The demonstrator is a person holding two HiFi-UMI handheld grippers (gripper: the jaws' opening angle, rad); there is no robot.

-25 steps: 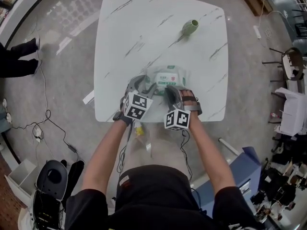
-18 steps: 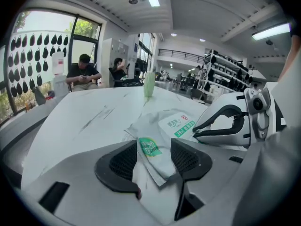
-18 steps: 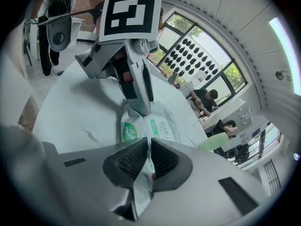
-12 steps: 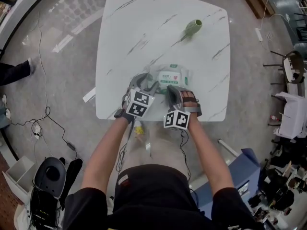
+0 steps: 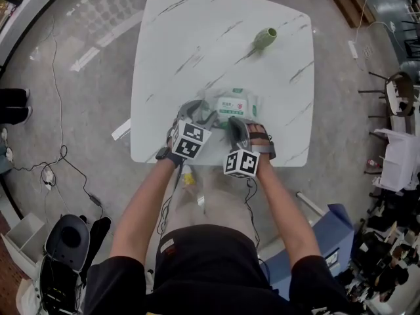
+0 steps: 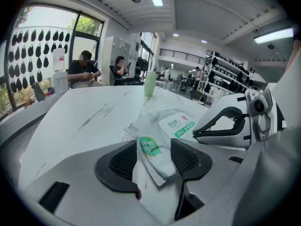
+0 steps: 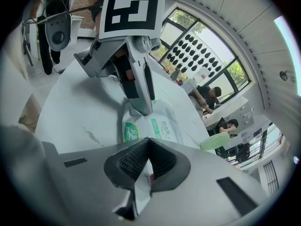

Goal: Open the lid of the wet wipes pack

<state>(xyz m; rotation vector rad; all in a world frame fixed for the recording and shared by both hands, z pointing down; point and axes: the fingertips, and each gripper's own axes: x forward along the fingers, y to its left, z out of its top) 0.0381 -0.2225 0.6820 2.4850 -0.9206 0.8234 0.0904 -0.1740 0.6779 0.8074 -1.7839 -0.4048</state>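
Left tongs (image 6: 154, 159): pads part-way apart, gripping the crimped end of the wet wipes pack (image 5: 233, 107), which fills the gap between them. Right tongs (image 7: 148, 157): pads closed together, a thin strip of white film pinched between them and trailing below. It looks to be the pack's near edge, though which part of the wrapper cannot be made out. Each set carries a marker cube (image 5: 189, 141). In the head view the cubes and both hands cover the pack's near edge. Pack: lies flat near the front edge of the counter (image 5: 197, 38), roughly centred. Its top label (image 6: 181, 126), white with a green band, faces up. Whether the label is sealed down cannot be told. Counter: white marble-patterned top with grey veins and rounded corners. It is bare except for a green vase (image 5: 264, 38) lying well apart from the pack, toward the far right corner. Room: grey speckled floor (image 5: 85, 77), with cables (image 5: 62, 159) trailing at the left. A dark shoe (image 5: 13, 104) is cut off at the left edge, and chairs and clutter (image 5: 397, 136) crowd the right. The gripper views show large windows with seated people beside them, too small for detail. Clearance: bare counter lies left, right and beyond the pack.
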